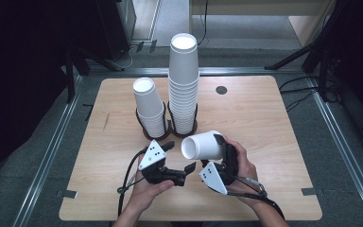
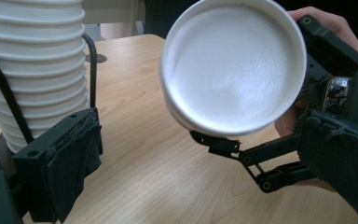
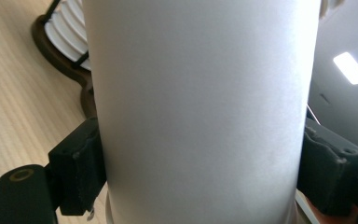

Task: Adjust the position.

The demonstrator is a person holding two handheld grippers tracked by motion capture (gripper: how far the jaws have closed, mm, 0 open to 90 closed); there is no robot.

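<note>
A single white paper cup [image 1: 203, 145] lies on its side above the table, with my right gripper [image 1: 219, 150] shut on its wall. In the right gripper view the cup [image 3: 205, 93] sits squeezed between both black pads [image 3: 79, 168]. One round end of the cup [image 2: 233, 65] faces the left gripper view. My left gripper [image 1: 179, 156] hovers just left of that cup, open and with nothing in it [image 2: 205, 163]. Behind them stand a tall stack of upturned white cups [image 1: 184, 85] and a shorter stack [image 1: 150, 106] in a black wire holder [image 1: 168, 126].
The wooden table [image 1: 264, 123] has a dark round hole [image 1: 221, 90] at the back right. The tall stack [image 2: 37, 70] stands close to my left gripper's left jaw. Metal rails and tripod legs stand on the floor around the table.
</note>
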